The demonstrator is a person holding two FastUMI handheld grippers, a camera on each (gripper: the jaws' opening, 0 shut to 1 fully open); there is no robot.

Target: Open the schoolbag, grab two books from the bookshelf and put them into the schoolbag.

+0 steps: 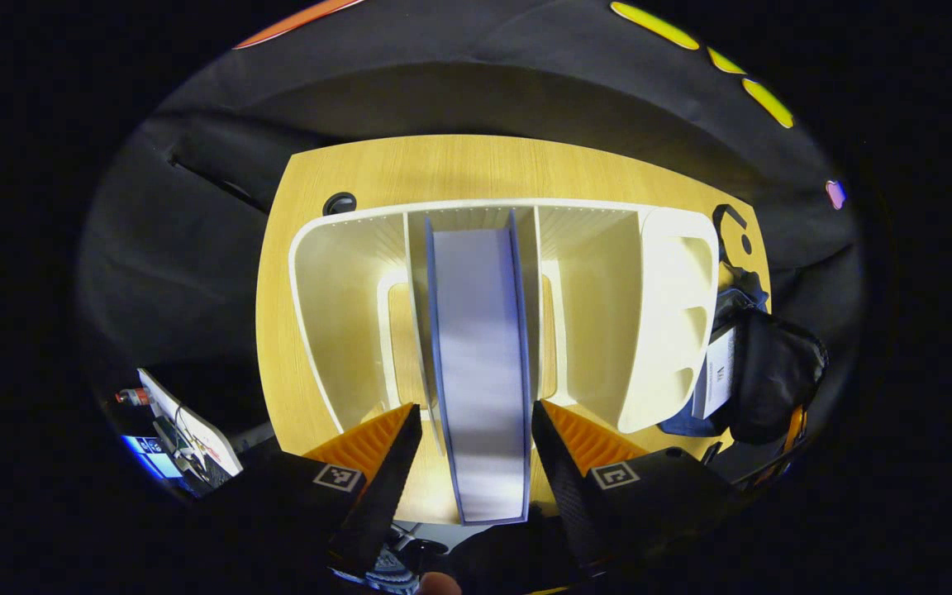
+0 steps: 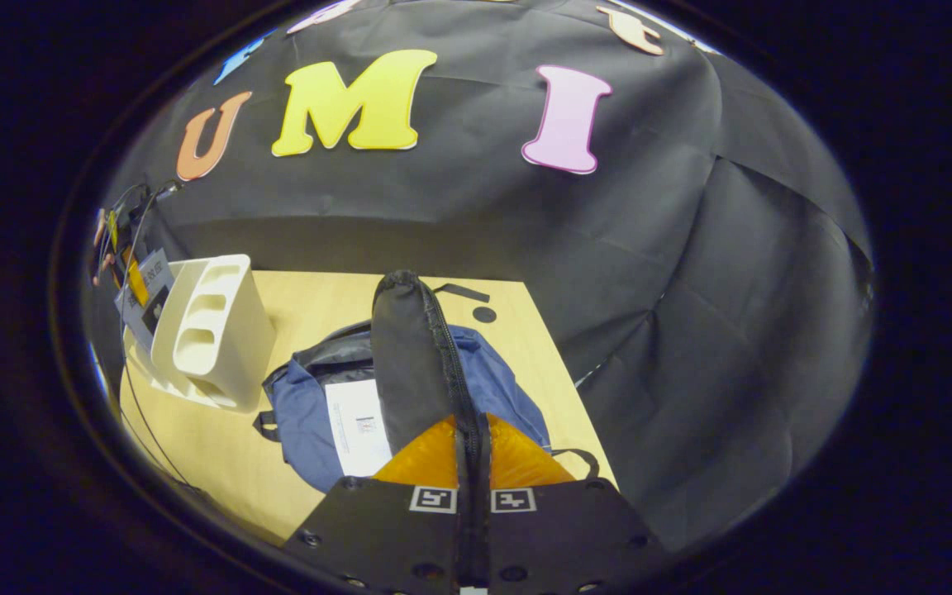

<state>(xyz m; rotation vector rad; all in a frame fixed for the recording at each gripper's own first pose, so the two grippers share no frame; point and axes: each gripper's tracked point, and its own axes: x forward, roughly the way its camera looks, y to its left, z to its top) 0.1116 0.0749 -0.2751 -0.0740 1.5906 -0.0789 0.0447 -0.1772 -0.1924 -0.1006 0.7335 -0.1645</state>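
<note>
While left gripper (image 1: pixel 476 430) jaws gape around the book (image 1: pixel 480 364), right gripper (image 2: pixel 473 450) jaws pinch the schoolbag (image 2: pixel 410 364) flap.

The book's (image 1: pixel 480 372) near end dips behind the fingers (image 1: pixel 385 463); bookshelf (image 1: pixel 476 314) hides the schoolbag's (image 1: pixel 765 372) left part.

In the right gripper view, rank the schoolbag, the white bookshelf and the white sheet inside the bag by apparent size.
1. Schoolbag, largest.
2. Bookshelf, though it stands farther from the camera, so its true size is unsure.
3. White sheet, smallest.
</note>
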